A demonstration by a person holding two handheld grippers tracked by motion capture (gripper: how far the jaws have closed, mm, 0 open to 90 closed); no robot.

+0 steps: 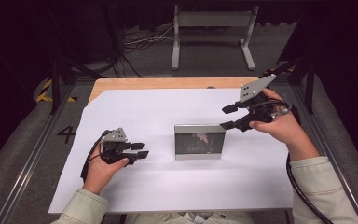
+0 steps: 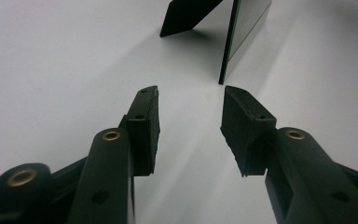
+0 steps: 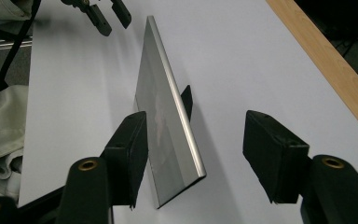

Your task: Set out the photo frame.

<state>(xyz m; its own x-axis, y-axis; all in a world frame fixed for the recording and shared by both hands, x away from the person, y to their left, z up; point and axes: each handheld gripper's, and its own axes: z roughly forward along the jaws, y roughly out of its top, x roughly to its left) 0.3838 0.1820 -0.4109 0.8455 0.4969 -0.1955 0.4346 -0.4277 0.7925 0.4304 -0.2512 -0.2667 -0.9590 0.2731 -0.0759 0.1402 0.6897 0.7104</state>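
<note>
A silver picture frame (image 1: 199, 141) stands upright on a white sheet near the middle of the table, with a dark picture facing me. My left gripper (image 1: 140, 150) rests low on the sheet a short way left of the frame, jaws open and empty. In the left gripper view (image 2: 191, 126) the frame (image 2: 244, 32) appears edge-on ahead, its black prop leg (image 2: 186, 16) behind it. My right gripper (image 1: 228, 116) hovers at the frame's upper right corner, open. In the right gripper view (image 3: 196, 149) the frame's near end (image 3: 168, 121) lies between the spread jaws, untouched.
The white sheet (image 1: 144, 107) covers most of a wooden table (image 1: 168, 83). A grey metal stand (image 1: 212, 28) and loose cables (image 1: 144, 39) sit on the floor beyond the far edge. Metal rails run along both sides of the table.
</note>
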